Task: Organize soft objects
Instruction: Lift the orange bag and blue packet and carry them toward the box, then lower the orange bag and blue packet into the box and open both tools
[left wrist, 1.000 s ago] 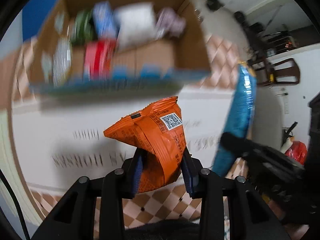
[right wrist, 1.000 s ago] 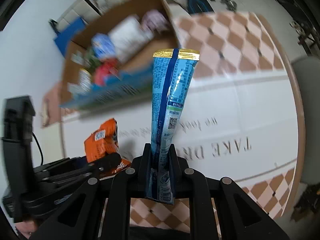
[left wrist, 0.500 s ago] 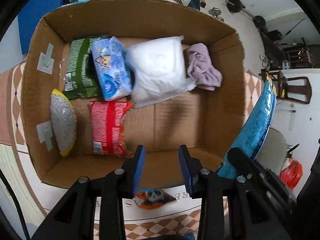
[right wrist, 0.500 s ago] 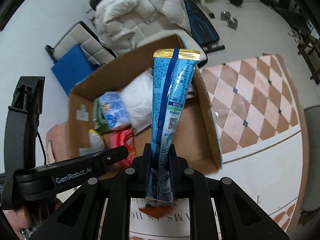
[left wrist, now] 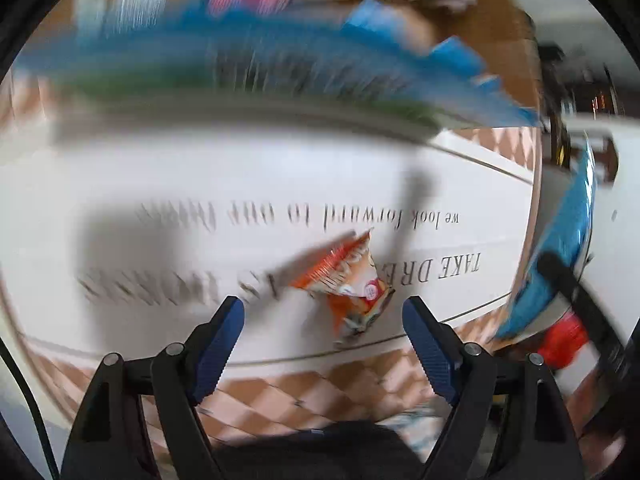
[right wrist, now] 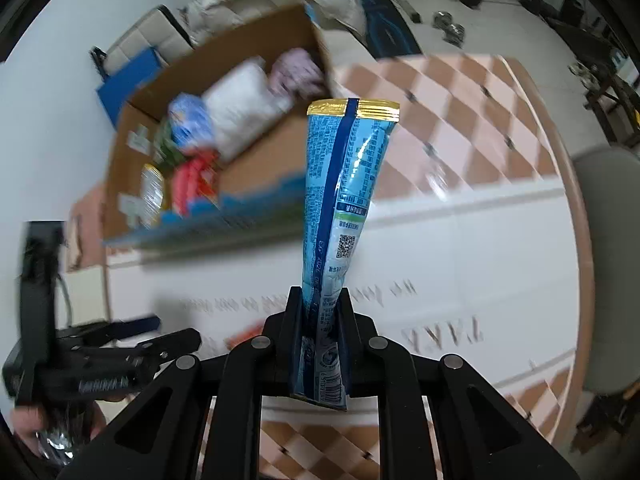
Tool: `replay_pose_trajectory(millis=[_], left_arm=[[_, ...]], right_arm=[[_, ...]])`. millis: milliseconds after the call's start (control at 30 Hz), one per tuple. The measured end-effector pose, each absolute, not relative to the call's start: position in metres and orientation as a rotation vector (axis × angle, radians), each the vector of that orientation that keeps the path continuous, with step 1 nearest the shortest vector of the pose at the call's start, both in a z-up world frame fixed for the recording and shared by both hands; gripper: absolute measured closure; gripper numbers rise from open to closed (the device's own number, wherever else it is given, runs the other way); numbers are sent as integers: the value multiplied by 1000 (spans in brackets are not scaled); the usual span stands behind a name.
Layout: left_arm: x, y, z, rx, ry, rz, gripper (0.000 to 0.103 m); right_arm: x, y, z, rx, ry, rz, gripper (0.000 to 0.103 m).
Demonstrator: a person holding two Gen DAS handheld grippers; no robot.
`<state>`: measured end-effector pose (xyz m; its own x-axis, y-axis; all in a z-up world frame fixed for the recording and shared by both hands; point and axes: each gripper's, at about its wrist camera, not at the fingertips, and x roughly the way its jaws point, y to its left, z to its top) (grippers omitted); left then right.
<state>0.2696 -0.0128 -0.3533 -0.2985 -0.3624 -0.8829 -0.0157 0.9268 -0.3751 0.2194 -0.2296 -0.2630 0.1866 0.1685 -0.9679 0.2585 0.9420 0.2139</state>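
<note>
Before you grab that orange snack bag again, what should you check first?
1. Left gripper jaws wide open and empty: ok.
2. Orange snack bag lies on the white tablecloth, outside the cardboard box: not ok, it needs picking up.
3. Bag sits between the left jaws' line: ok, slightly right of centre.
4. Right gripper holds the blue snack bag firmly: ok.
5. Room left in the box: ok, bare floor shows.
6. Left view sharp enough to aim: not ok, blurred.
</note>
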Motion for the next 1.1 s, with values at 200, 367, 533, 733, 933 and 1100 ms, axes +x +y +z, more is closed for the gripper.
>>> replay_pose_trajectory(millis=[200,367,533,733,933,1100], left_arm=[[257,-37,-377,-350,1916,-329,22],[249,-65,-407,-230,1983,-286,23],[242,-78,-414,-116,1945,-238,55],[246,-74,-347,-80,1799,-314,61],[297,-55,-220,-135,1567,-419,61],[368,-53,-204,-138,1532,-375,60]], right_arm=[[183,-248,-292,394,1440,-143,87],[172,-253,-301,375,1448,-179,87],[169,-252,-306,367,1457,-190,86],[170,-247,-291,377,1437,-168,86],[197,-242,-236,444,1331,-63,87],[252,-233,-206,481,1232,-20,87]])
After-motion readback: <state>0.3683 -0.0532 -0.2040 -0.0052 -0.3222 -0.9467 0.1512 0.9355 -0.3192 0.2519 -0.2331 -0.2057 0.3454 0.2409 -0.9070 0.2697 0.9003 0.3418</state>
